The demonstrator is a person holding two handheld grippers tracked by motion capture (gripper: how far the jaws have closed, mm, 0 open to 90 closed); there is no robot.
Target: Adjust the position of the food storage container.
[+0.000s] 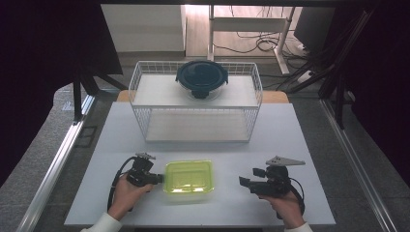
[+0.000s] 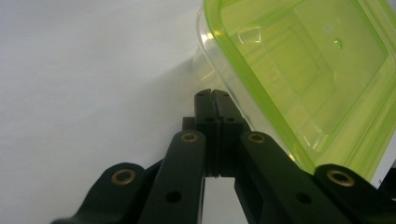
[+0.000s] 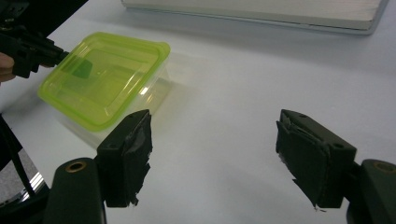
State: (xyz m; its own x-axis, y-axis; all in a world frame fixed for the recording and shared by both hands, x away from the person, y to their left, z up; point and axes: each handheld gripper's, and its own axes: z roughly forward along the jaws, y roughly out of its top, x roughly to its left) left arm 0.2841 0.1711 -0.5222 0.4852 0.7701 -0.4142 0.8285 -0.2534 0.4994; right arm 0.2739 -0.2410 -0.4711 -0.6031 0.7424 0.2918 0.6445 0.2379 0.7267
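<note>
Container with a green lid (image 1: pixel 188 177) sits near the front edge of the white table (image 1: pixel 290 145), between the person's two hands, seen from the high view; the left gripper (image 1: pixel 157 179) rests against its left side, and the right gripper (image 1: pixel 242 182) waits well apart on the right, aimed toward it. Behind stands a wire rack (image 1: pixel 251 104) bearing a round dark-lidded bowl (image 1: pixel 201 77). The risk, judged from here: clenched jaws give a push, not a hold, so the light tub could skid or swing toward the front edge, or ride up and tip if the tips catch under the lid's rim. The left forearm enters from the bottom, wrist roughly level, gripper lying low and pointing right. From the left gripper view, the left gripper (image 2: pixel 212 92) has its jaws pressed together with nothing between them, tips at the clear wall just beneath the green lid (image 2: pixel 303 70); whether they truly touch is hard to tell at this angle. From the right gripper view, the right gripper (image 3: pixel 212 156) stands wide apart over bare table, grasping nothing, with the container (image 3: pixel 105 81) up and to the left, the far left gripper (image 3: pixel 58 52) at its edge.
</note>
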